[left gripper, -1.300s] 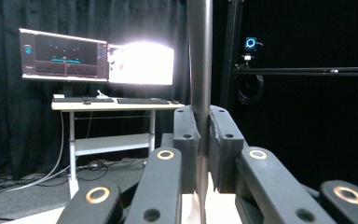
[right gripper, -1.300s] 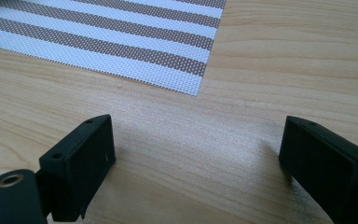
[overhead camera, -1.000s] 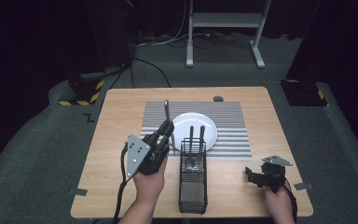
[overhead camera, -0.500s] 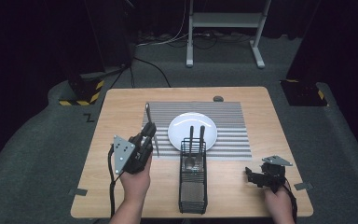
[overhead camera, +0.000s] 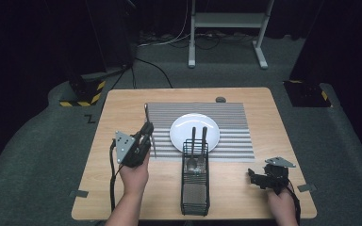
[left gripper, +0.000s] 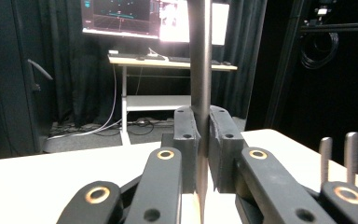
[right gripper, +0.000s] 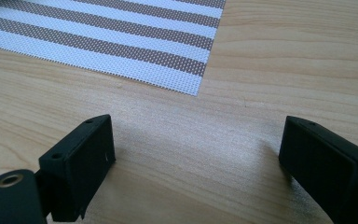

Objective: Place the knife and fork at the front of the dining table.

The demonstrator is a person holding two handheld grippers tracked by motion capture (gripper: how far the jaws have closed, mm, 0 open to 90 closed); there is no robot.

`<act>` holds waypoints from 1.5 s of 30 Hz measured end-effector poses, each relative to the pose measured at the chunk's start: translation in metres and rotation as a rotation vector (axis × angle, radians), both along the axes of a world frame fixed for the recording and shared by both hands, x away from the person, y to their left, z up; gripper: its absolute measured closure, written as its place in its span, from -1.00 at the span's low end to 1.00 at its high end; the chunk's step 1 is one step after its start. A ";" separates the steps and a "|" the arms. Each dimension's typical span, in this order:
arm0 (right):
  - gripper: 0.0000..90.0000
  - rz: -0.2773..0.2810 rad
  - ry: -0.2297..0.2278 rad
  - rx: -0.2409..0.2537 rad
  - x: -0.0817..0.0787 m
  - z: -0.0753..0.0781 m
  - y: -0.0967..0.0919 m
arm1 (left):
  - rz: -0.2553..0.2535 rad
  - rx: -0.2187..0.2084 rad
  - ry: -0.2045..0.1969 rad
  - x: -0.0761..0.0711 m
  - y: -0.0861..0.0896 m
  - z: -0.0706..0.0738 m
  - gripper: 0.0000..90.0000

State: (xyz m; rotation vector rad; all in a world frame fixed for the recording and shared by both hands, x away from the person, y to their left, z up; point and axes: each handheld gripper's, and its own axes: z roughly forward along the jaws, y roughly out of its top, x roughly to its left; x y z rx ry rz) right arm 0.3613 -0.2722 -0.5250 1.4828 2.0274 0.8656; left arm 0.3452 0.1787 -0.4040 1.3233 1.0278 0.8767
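Left claw (overhead camera: 146,129): clamped on a knife (overhead camera: 147,113), held upright-tilted over the striped placemat's (overhead camera: 235,141) left edge. Right claw (overhead camera: 254,175): jaws apart, rested low on the wooden worktop (overhead camera: 122,101). Dark-curtained room.

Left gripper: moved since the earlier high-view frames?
Yes. The left gripper, shut on a utensil, shifted left, away from the plate, to the placemat's left edge.

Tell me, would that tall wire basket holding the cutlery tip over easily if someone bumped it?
Probably not sideways along its length: the wire basket looks long and rests flat on the table. It seems light, being open black mesh, so a push would likely slide it. The two handles sticking up could rattle or shift.
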 end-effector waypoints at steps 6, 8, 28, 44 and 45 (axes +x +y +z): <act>-0.78 0.000 0.000 0.000 0.000 0.000 0.000 | 0.000 0.028 0.023 0.015 -0.002 -0.008 0.83; -0.78 -0.001 0.001 0.001 0.000 0.000 0.000 | -0.001 0.038 0.041 0.025 -0.004 -0.013 0.83; -0.78 0.003 0.001 0.002 0.000 0.000 0.000 | 0.026 0.046 0.197 0.066 -0.006 -0.040 0.83; -0.78 0.002 0.000 0.003 0.000 0.000 0.000 | 0.042 0.017 0.255 0.084 -0.002 -0.048 0.83; -0.78 0.002 0.000 0.003 0.000 0.000 0.000 | 0.043 0.019 0.259 0.085 -0.003 -0.049 0.83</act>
